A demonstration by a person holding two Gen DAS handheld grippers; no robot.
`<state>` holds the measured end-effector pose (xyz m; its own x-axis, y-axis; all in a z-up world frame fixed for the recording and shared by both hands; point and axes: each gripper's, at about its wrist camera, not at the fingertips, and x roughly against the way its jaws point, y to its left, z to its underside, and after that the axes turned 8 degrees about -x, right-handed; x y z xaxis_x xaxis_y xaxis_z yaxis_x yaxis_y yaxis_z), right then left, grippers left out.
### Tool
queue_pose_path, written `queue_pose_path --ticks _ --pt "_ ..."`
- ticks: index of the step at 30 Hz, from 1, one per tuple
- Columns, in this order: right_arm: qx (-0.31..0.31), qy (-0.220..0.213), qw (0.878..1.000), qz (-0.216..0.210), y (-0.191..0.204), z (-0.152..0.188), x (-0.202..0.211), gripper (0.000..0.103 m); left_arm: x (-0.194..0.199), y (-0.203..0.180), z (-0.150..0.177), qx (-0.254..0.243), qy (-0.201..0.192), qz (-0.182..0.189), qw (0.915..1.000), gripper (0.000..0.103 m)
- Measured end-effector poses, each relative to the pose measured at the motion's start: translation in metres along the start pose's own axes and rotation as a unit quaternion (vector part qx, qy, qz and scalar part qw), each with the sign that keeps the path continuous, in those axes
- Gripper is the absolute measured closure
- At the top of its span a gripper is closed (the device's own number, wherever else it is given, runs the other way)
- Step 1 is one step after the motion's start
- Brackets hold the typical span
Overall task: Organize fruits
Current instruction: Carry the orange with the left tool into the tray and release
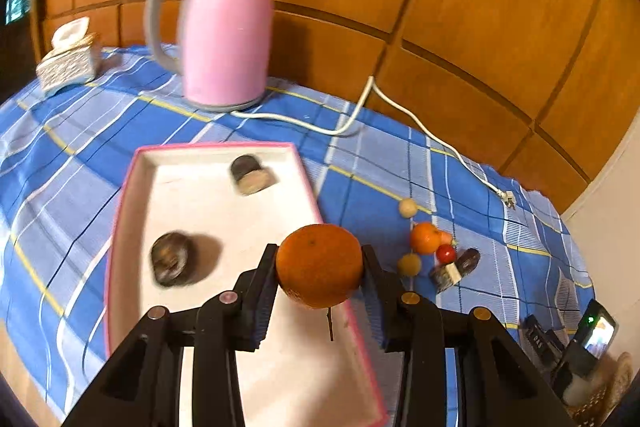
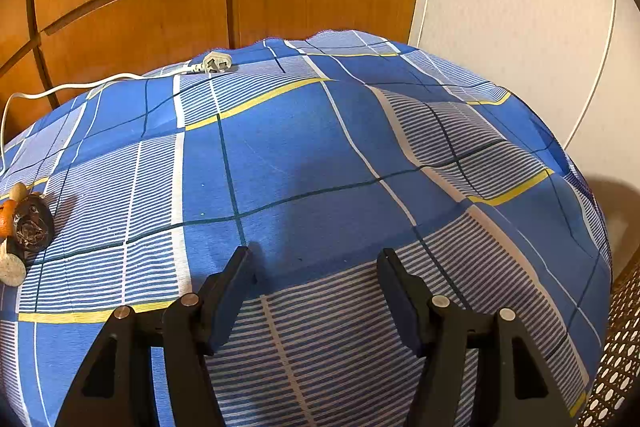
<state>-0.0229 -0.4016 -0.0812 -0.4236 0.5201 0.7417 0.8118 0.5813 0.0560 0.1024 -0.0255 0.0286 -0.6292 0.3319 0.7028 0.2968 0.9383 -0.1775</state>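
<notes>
My left gripper (image 1: 320,263) is shut on a large orange (image 1: 319,265) and holds it above the right rim of a pink-edged white tray (image 1: 224,149). Two dark round fruits (image 1: 172,259) (image 1: 250,174) lie in the tray. To the right on the blue checked cloth lies a small pile: a small orange (image 1: 425,237), a red cherry tomato (image 1: 445,253), two pale round fruits (image 1: 408,207) (image 1: 409,264) and dark pieces (image 1: 467,261). My right gripper (image 2: 314,263) is open and empty over bare cloth; part of the pile (image 2: 28,227) shows at its far left.
A pink kettle (image 1: 224,31) stands behind the tray, its white cord (image 1: 400,111) trailing right to a plug (image 2: 216,63). A tissue box (image 1: 70,61) sits at the back left. A phone (image 1: 598,335) stands at the right table edge. Wooden panels back the table.
</notes>
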Motion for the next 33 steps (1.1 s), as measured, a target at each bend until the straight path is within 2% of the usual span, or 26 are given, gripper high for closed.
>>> queue_pose_path --ticks 12,18,26,33 --pt "-0.001 0.000 1.000 -0.002 0.000 0.000 0.000 0.038 0.030 0.052 0.046 0.030 -0.003 -0.018 0.9994 0.063" --pt "-0.003 0.001 1.000 -0.004 0.000 0.001 0.000 0.038 0.028 0.081 0.072 0.063 0.015 -0.040 0.9971 0.064" --pt "-0.003 0.001 1.000 -0.004 0.000 0.001 0.000 0.038 0.028 0.083 0.076 0.070 0.005 -0.040 0.9968 0.064" --pt "-0.002 0.001 1.000 -0.003 0.000 0.000 0.001 0.038 0.015 0.083 0.075 0.070 0.012 -0.049 0.9963 0.063"
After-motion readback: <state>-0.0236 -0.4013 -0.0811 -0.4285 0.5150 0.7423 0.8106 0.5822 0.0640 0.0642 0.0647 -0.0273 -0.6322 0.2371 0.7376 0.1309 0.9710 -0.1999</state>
